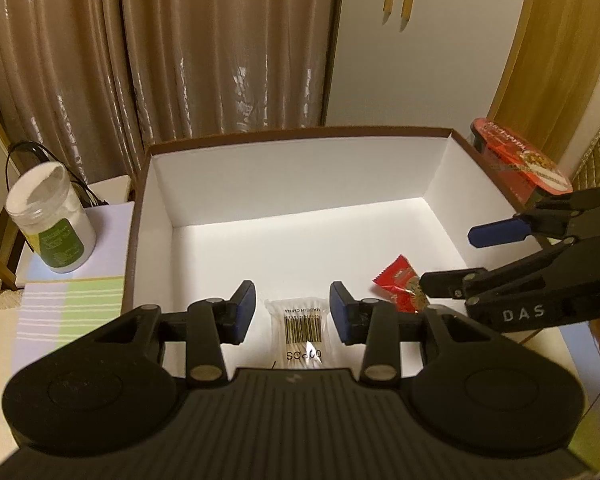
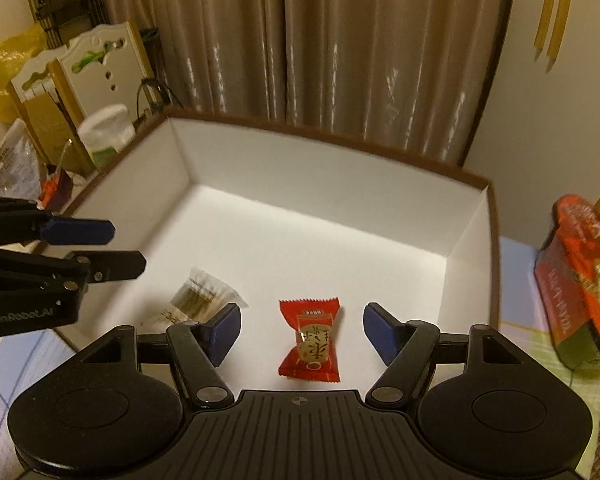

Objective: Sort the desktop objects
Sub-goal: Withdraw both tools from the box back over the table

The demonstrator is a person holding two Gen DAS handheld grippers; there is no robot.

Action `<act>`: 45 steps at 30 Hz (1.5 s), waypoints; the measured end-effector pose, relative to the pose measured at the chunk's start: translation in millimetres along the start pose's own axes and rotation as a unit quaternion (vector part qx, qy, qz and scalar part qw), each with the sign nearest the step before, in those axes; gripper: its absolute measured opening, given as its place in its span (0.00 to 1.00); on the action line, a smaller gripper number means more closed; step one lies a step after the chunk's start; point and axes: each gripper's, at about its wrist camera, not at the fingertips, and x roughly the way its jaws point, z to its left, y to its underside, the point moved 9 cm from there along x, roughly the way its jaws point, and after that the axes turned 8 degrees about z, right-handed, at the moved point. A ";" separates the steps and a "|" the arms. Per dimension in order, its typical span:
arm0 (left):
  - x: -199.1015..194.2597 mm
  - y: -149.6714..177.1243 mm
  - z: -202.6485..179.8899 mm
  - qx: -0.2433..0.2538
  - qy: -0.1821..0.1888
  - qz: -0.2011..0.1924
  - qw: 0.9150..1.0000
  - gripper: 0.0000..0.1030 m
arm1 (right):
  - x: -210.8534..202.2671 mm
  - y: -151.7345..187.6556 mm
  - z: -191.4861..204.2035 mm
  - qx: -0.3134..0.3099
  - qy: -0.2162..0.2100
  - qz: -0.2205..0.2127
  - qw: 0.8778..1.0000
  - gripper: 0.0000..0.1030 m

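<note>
Two grippers over box | left gripper [image 1: 292,312] spread wide, nothing held, above clear cotton-swab packet [image 1: 302,336] with barcode, near front wall | right gripper [image 2: 300,330] likewise parted, empty, above red twist-wrapped candy [image 2: 310,340] | white-lined box [image 2: 472,240], brown rim | white jar [image 1: 50,224] on desk beside box's left wall

Matt white card lines the box [image 1: 292,184]; the candy wrapper [image 2: 310,340] is glossy red foil; the curtain [image 1: 160,48] shines satiny.
</note>
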 end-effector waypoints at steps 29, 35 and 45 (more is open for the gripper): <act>-142.9 101.7 -41.8 -0.001 0.008 -0.030 1.000 0.59 | -146.7 142.2 69.2 -0.019 -0.024 -0.046 0.998 0.69; -153.7 154.6 -41.9 -0.014 -0.006 0.002 1.000 0.67 | -135.0 204.1 76.7 -0.020 -0.032 0.010 0.999 0.69; -164.8 256.9 -54.1 -0.064 -0.024 0.066 0.995 0.87 | -128.2 266.9 81.8 0.012 -0.049 0.060 0.997 0.69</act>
